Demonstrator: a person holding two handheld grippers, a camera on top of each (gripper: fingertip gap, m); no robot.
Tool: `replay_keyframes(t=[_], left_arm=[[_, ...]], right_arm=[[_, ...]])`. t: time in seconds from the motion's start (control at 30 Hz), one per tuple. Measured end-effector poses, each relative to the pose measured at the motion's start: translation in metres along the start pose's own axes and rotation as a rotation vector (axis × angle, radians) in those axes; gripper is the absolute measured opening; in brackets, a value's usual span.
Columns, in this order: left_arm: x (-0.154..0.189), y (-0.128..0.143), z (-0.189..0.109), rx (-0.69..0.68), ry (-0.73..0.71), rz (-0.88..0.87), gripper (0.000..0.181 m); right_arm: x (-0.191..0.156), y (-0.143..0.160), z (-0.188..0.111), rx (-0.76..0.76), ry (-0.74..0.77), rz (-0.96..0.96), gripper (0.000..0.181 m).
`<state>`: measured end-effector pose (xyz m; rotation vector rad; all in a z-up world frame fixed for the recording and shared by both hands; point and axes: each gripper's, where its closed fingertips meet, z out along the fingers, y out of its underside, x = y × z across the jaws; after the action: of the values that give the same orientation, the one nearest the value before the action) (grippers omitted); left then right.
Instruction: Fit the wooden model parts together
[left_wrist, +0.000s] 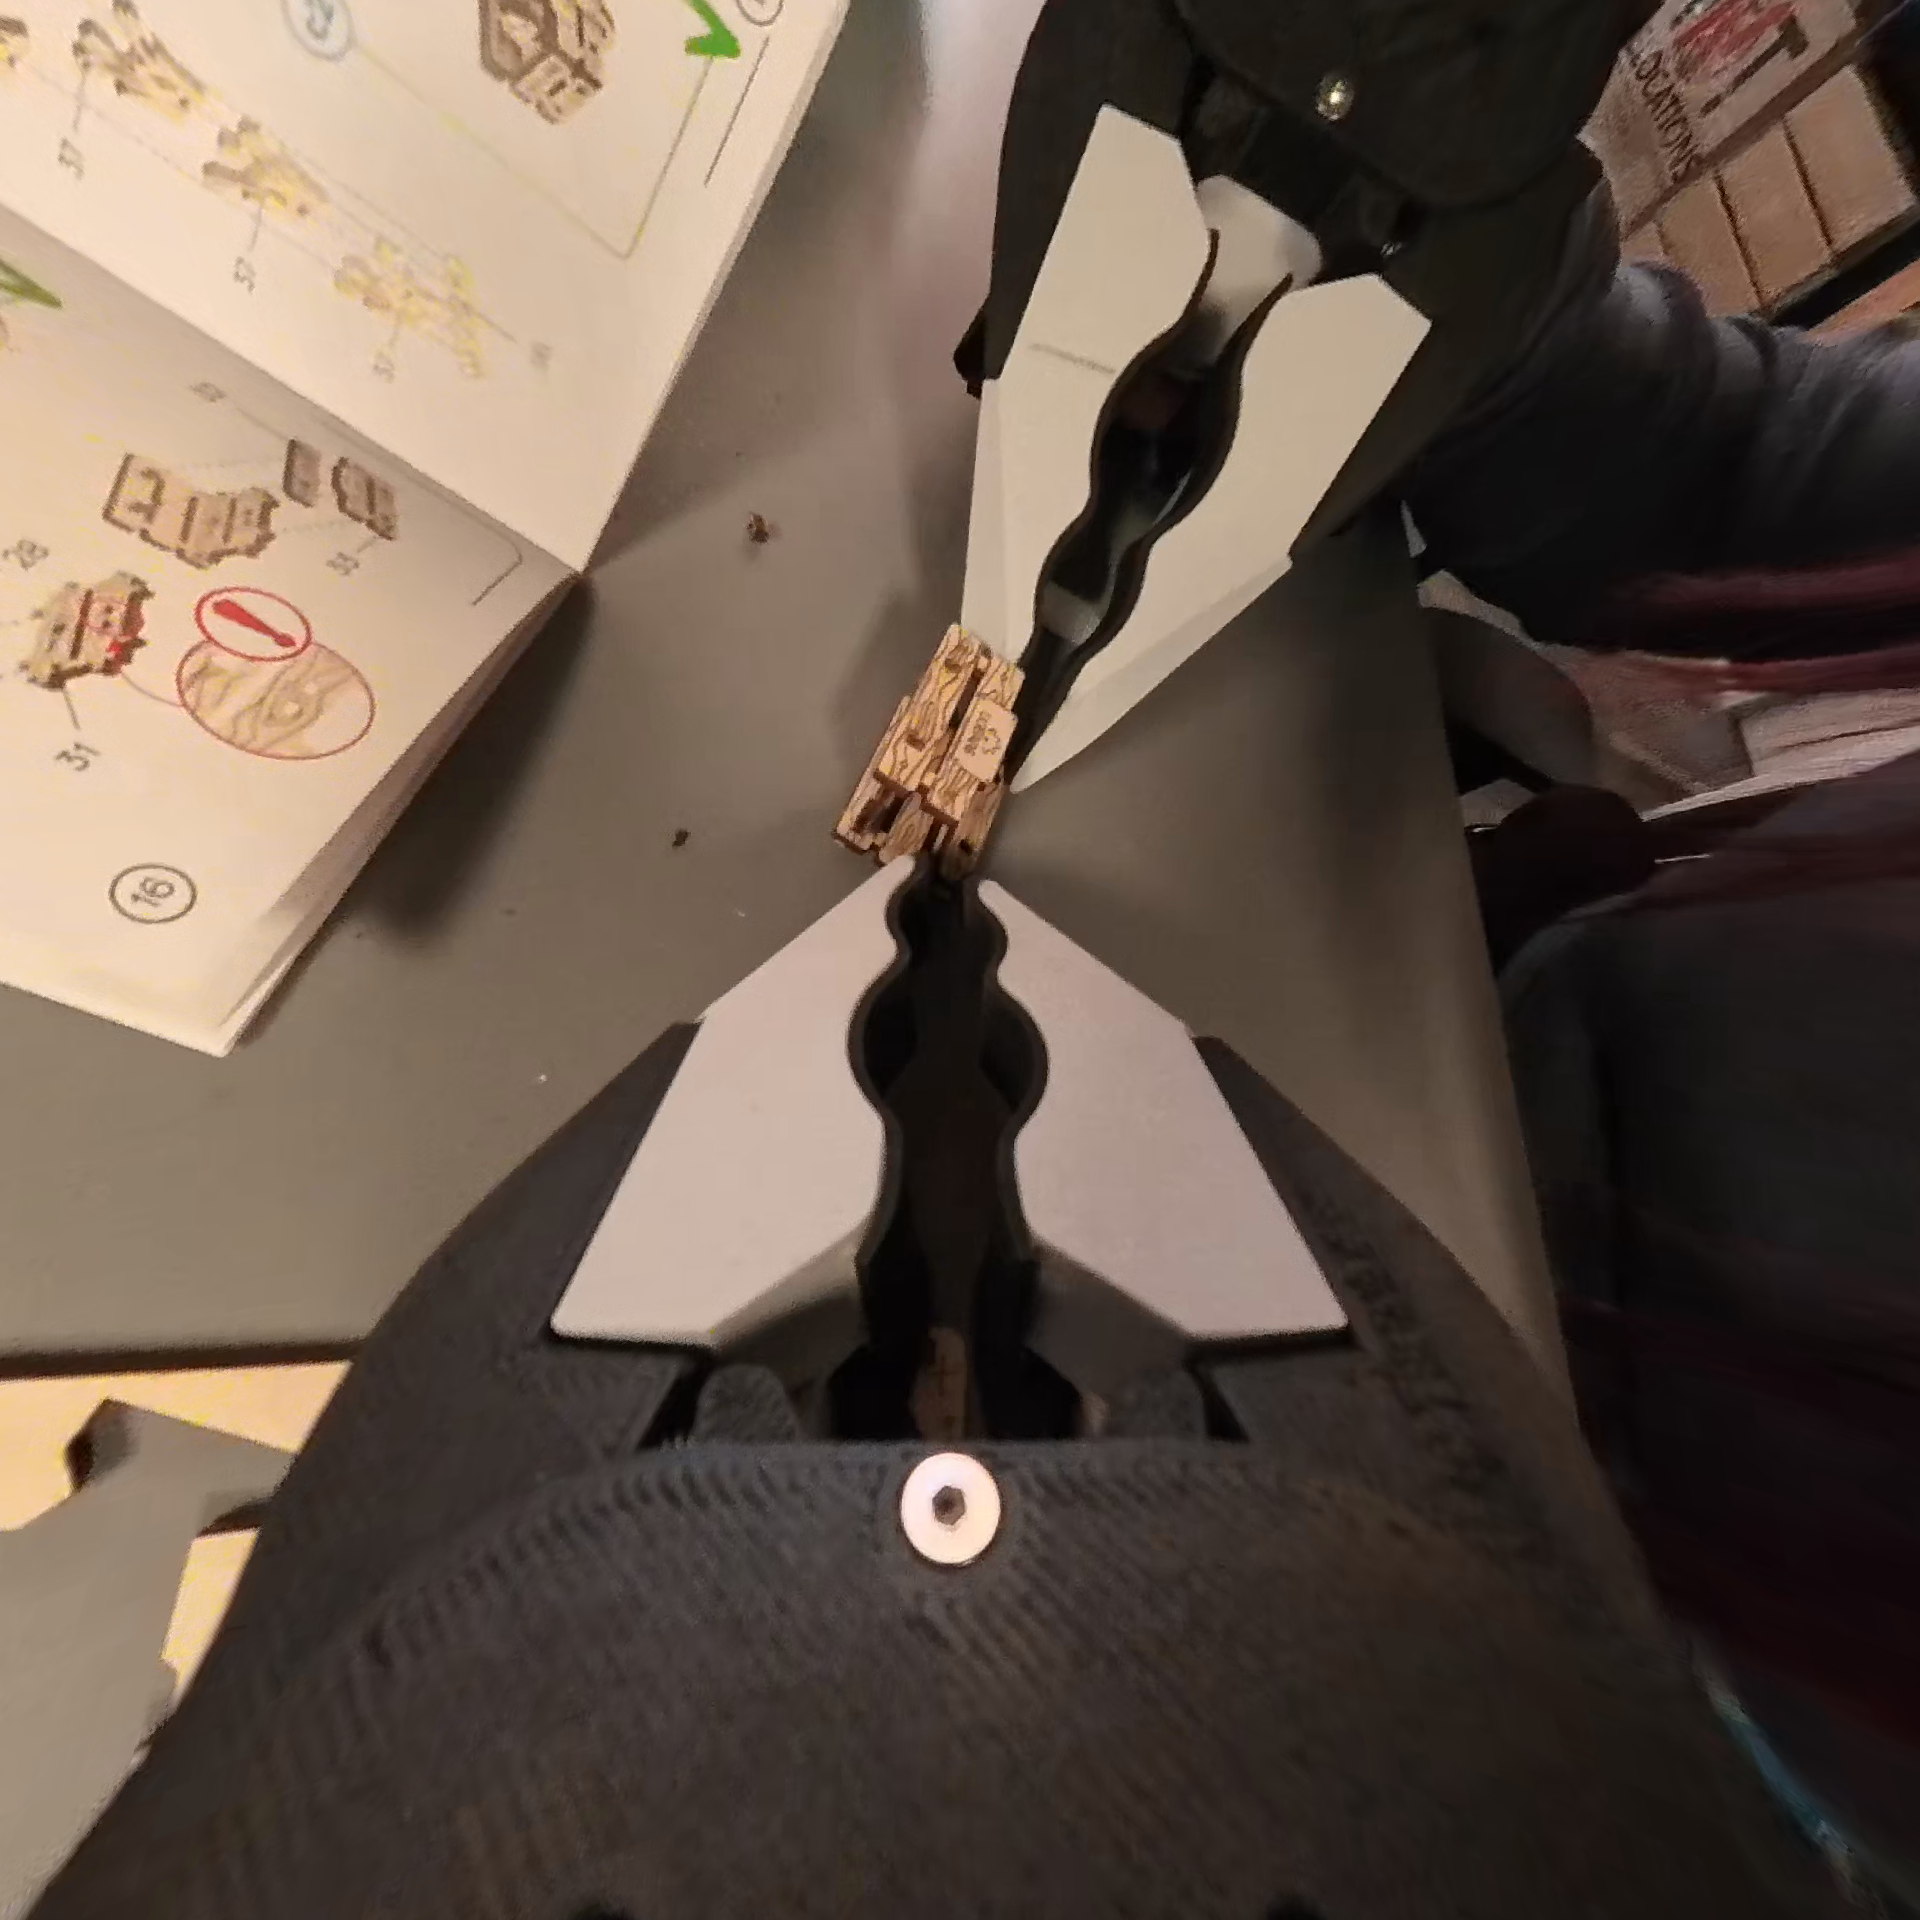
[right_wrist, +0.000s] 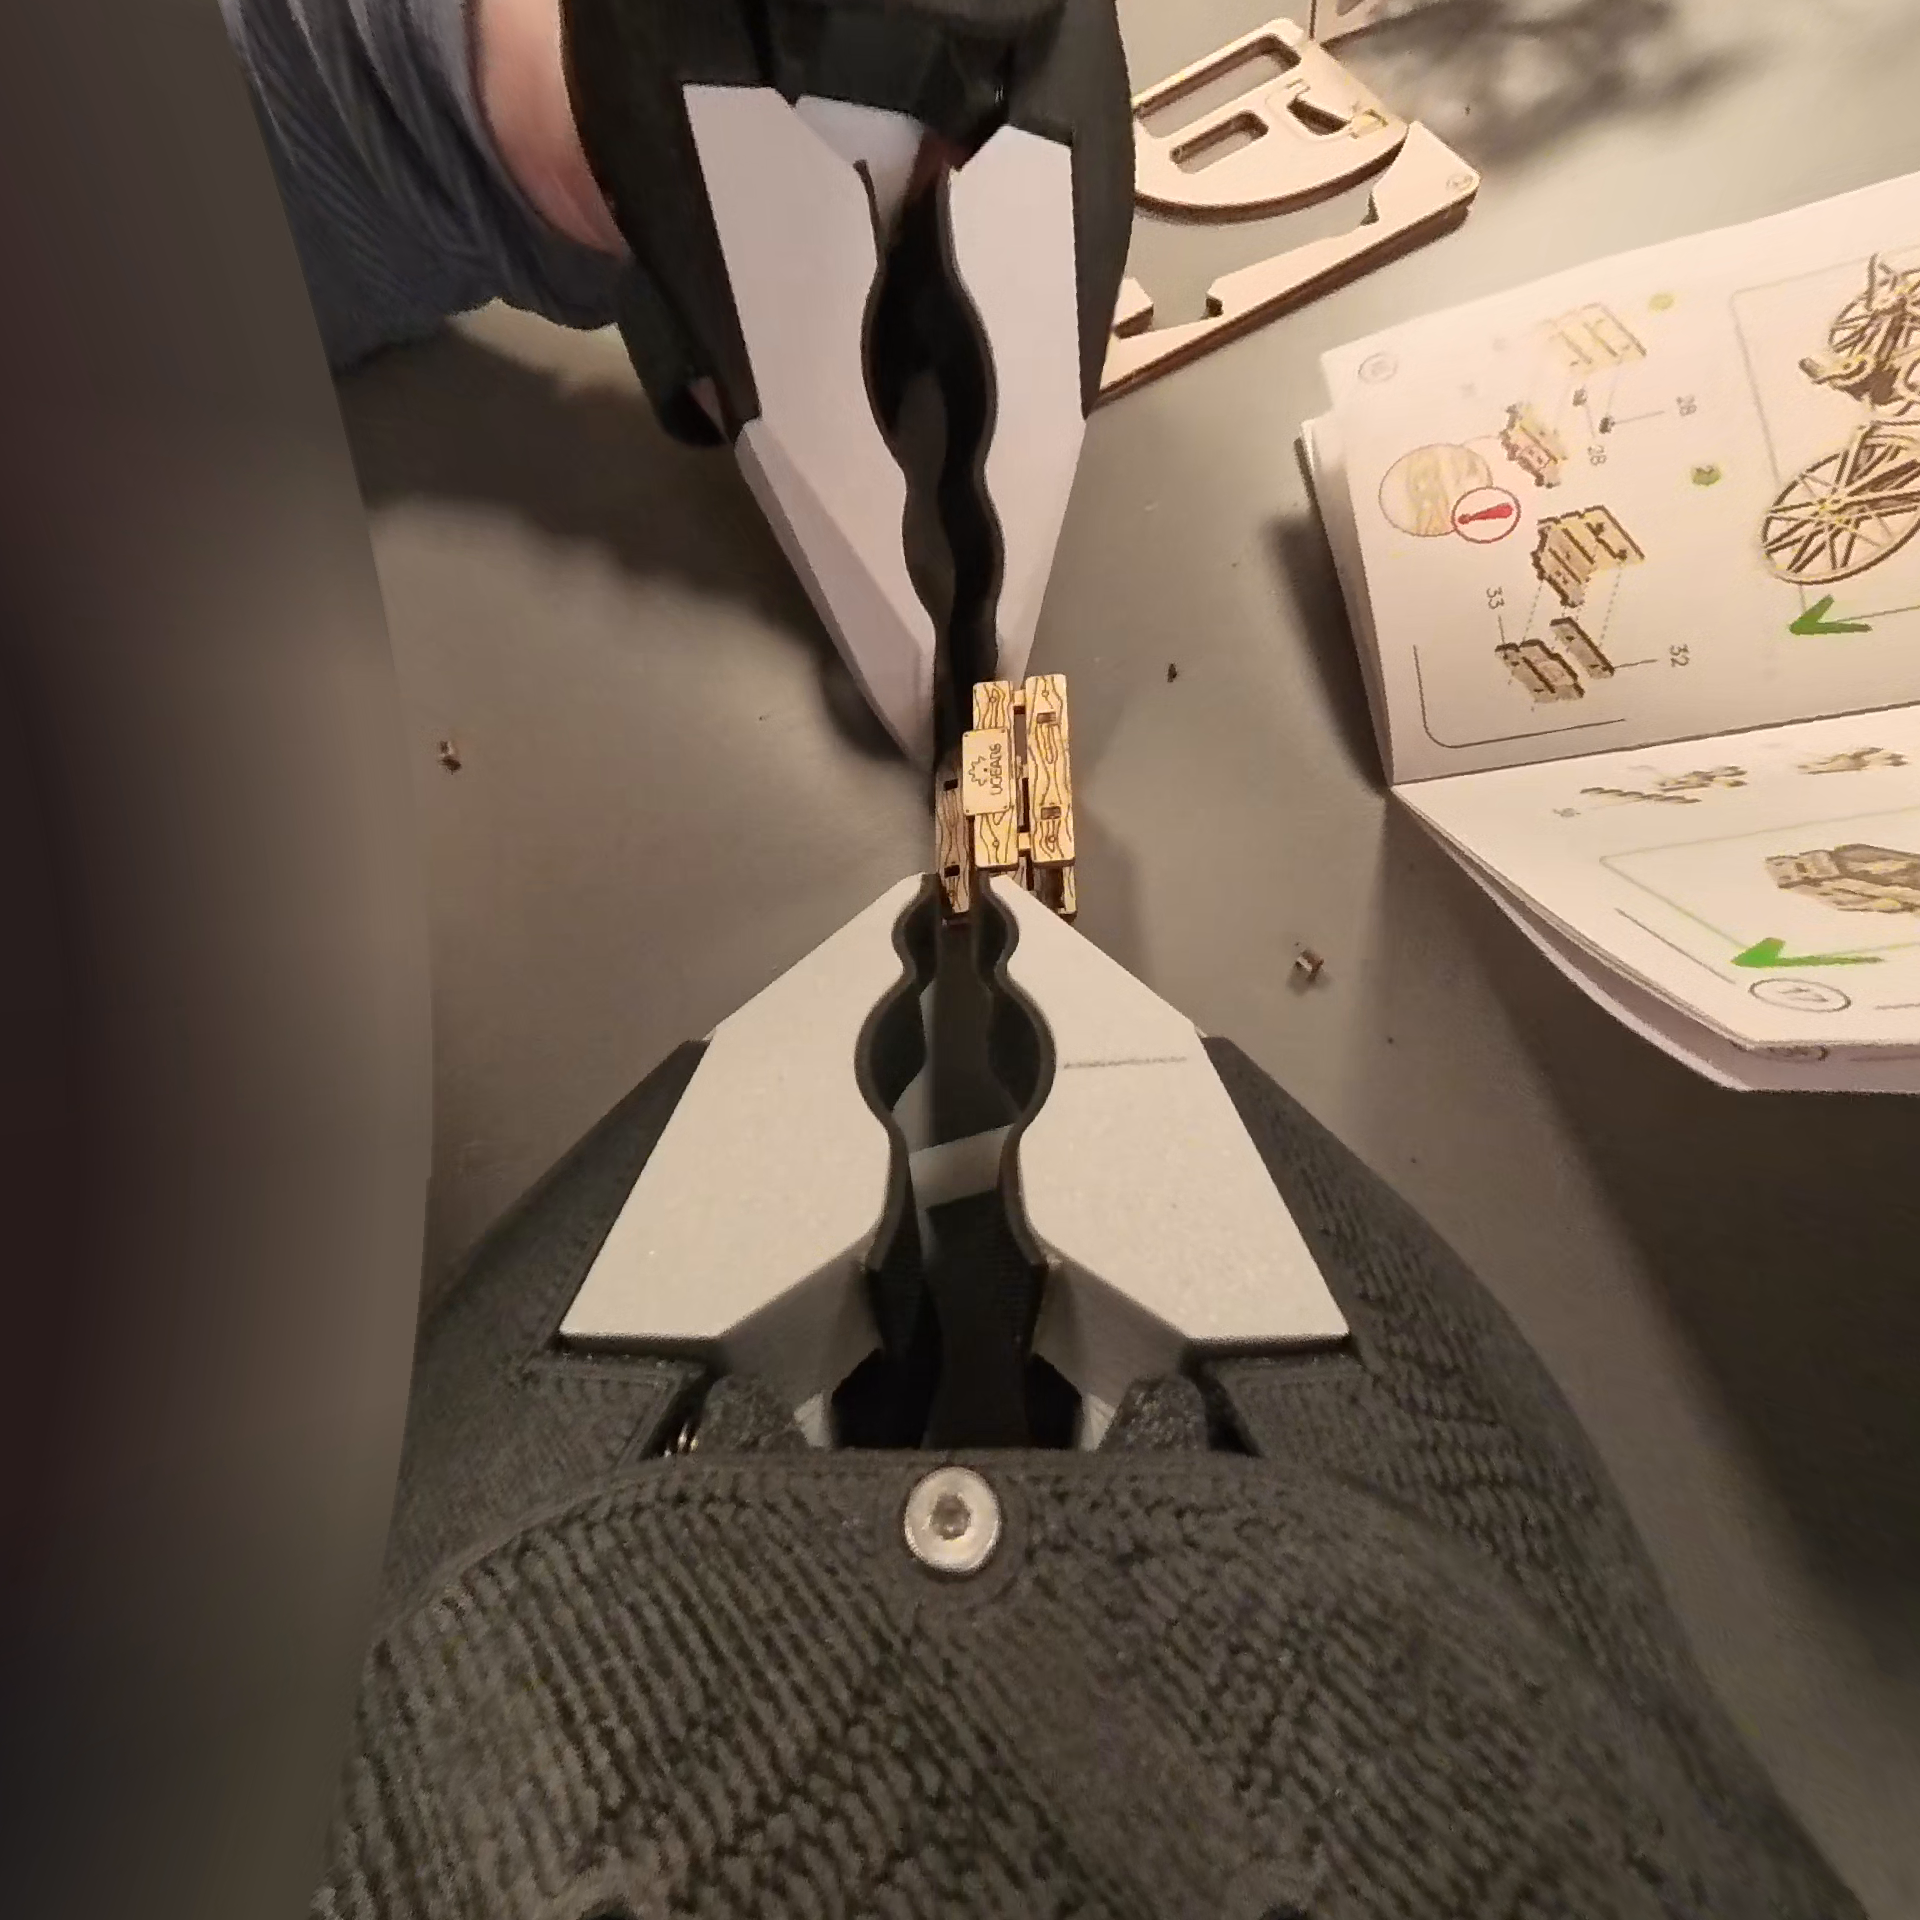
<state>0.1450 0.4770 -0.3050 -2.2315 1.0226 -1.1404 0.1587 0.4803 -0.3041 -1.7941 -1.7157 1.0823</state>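
Your left gripper (left_wrist: 940, 878) has its jaws drawn narrow, pinching one end of the small wooden model part (left_wrist: 930, 764). Your right gripper (right_wrist: 961, 894) is just as narrow and clamps the opposite end, so the two meet tip to tip with the part between them, held above the grey desk (right_wrist: 1195, 1039). The part is a pale block of slotted laser-cut slabs with burnt grain lines and a small engraved tab. Beside it on the desk lie an open instruction booklet (right_wrist: 1662, 779), a punched-out plywood sheet (right_wrist: 1278, 208) and a few wood crumbs (left_wrist: 758, 528)
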Motion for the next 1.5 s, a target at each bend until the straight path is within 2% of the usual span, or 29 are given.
replay_keyframes(t=[0.17, 0.27, 0.37, 0.47, 0.6, 0.7, 0.77, 1.13, 1.5], left_arm=[[0.000, 0.000, 0.000, 0.009, -0.011, 0.016, 0.003], [0.000, -0.001, -0.002, 0.029, -0.070, 0.089, 0.004], [0.003, -0.004, -0.007, 0.080, -0.191, 0.231, 0.010], [0.013, -0.009, -0.017, 0.167, -0.346, 0.426, 0.007], [0.018, -0.008, -0.016, 0.142, -0.456, 0.656, 0.005], [0.006, -0.004, -0.011, 0.086, -0.462, 0.640, 0.002], [0.004, -0.010, -0.015, 0.123, -0.474, 0.645, 0.000], [0.001, -0.001, -0.008, 0.046, -0.359, 0.596, 0.005], [0.003, -0.006, -0.012, 0.079, -0.314, 0.566, 0.007]], right_arm=[[0.001, -0.001, 0.000, 0.004, -0.001, 0.007, 0.004], [0.001, -0.002, 0.001, 0.005, -0.005, 0.025, 0.004], [0.002, -0.003, 0.002, 0.006, -0.011, 0.035, 0.004], [0.002, -0.004, 0.003, 0.007, -0.015, 0.041, 0.004], [0.003, -0.007, 0.006, 0.004, -0.022, 0.030, 0.004], [0.003, -0.008, 0.007, 0.003, -0.027, 0.028, 0.004], [0.003, -0.008, 0.007, 0.003, -0.025, 0.025, 0.004], [0.002, -0.008, 0.008, 0.000, -0.026, 0.012, 0.004], [0.002, -0.008, 0.008, -0.001, -0.027, 0.006, 0.005]])
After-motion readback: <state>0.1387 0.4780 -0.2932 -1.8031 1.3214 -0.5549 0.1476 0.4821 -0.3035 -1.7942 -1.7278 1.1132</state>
